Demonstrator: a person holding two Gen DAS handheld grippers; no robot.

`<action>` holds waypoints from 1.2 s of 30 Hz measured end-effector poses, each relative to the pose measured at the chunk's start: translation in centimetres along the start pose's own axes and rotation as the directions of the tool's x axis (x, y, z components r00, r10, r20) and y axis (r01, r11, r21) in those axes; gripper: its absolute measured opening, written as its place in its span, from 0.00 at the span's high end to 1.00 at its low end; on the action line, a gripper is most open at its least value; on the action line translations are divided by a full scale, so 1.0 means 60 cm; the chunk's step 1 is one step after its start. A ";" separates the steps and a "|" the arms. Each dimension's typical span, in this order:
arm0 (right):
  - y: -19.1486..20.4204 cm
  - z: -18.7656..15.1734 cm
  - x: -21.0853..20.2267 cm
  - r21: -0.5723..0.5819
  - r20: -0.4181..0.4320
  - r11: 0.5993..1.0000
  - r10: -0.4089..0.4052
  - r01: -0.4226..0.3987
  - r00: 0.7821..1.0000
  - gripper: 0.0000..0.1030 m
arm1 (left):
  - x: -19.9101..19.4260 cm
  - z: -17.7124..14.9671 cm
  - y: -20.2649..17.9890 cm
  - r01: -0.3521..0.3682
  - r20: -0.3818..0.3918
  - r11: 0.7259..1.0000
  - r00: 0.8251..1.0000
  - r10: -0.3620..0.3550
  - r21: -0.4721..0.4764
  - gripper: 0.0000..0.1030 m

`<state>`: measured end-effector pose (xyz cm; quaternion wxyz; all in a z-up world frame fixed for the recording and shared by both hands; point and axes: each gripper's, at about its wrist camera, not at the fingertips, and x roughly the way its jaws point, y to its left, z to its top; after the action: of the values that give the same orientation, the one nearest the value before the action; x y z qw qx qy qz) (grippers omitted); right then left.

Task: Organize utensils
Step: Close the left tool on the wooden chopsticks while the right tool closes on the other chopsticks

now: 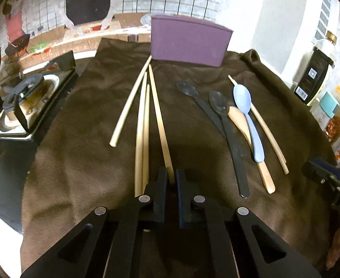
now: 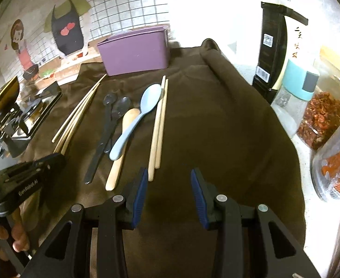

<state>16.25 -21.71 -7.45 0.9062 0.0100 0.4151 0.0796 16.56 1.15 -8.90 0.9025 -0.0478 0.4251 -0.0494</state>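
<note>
Wooden chopstick (image 1: 161, 125) pinched in closed left hand-held gripper (image 1: 171, 176); right hand-held gripper (image 2: 168, 178) half-open, empty

Brown cloth (image 2: 216, 115), spread beneath both tongs. Gas stove (image 1: 28, 102), left of the left tongs. Dark-labelled bottle (image 2: 272, 53), teal-capped jar (image 2: 297, 88), chilli-filled jars (image 2: 320, 120): right of the right tongs. Cartoon wall sticker (image 2: 65, 25), far behind.

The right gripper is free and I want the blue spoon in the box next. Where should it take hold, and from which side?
Grip the blue spoon by its thick handle end, coming down from above with the open right gripper. That end lies nearest, across the wooden spoon; its bowl points toward the purple box.
</note>
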 end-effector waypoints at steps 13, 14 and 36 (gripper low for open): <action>0.035 0.007 0.051 -0.026 -0.085 1.000 0.016 -0.018 0.996 0.76 | -0.073 0.009 0.017 -0.035 0.114 0.999 0.993 0.032 0.022 0.93; 0.039 0.008 0.057 -0.033 -0.097 0.999 0.007 -0.010 0.995 0.76 | -0.076 0.009 0.018 -0.037 0.119 0.999 0.992 0.034 0.025 0.93; 0.032 -0.008 0.039 -0.013 -0.085 1.000 -0.011 0.010 0.996 0.93 | -0.080 -0.025 0.051 0.063 0.064 0.996 0.996 -0.059 -0.060 0.91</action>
<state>17.13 -19.46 -9.38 0.8883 -0.0012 0.4527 0.0779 12.54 4.75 -6.60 0.9115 -0.0902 0.3964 -0.0620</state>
